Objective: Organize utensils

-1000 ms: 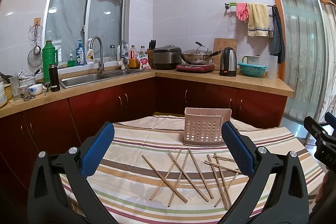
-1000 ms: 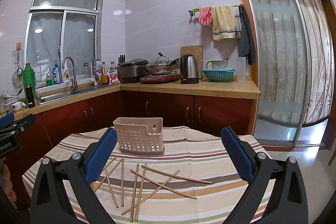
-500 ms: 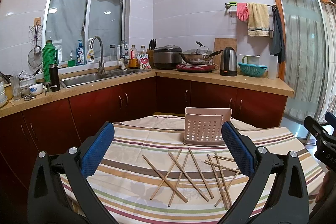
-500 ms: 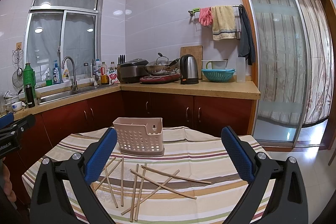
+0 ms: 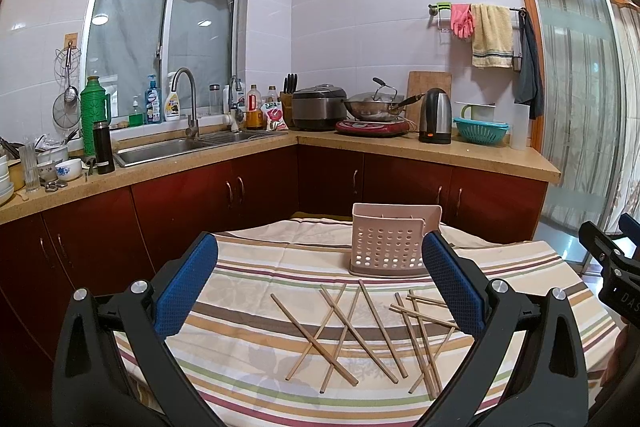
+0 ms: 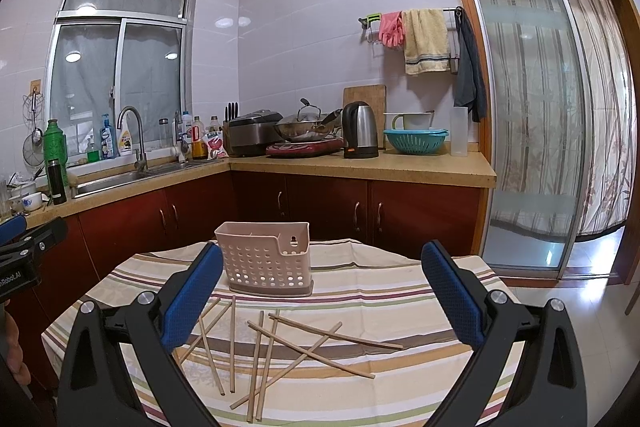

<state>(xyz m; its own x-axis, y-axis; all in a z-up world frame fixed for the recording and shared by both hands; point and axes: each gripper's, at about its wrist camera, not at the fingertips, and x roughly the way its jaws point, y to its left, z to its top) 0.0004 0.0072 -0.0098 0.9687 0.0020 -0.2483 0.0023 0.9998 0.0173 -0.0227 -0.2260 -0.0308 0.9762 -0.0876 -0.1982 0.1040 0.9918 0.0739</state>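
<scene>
**Scattered chopsticks wait short of the holder, both grippers spread and empty**

Kitchen counters and dark red cabinets run behind a round table (image 5: 256, 311) under a striped tablecloth, and the whole job sits on that cloth. A perforated pink utensil holder (image 5: 390, 247) stands upright near the far edge. On the near side of the holder, loose wooden chopsticks (image 5: 360, 331) lie flat in a crossed jumble; none is in the holder yet, so by my reading the sorting has not begun.

The left gripper (image 5: 320, 291) hangs above the table with its blue pads wide apart and nothing between them. The right gripper (image 6: 322, 297) is spread the same way, also empty.

What the coming pick turns on is how the sticks lie against the fingers. From the left wrist view, most run roughly from the holder toward the camera, fanned at slight diagonals, so their long axes fall more along the fingers than across the gap. They lie ahead of and below both grippers, between each gripper and the holder. Seen from the right wrist, the cluster just in front of the holder's left half runs the same lengthways course, while two longer sticks (image 6: 320, 345) farther right of the holder lie nearly crosswise, which looks the easier line for the right gripper to close over. Several sticks overlap, so a top one seems the safest first choice.
</scene>
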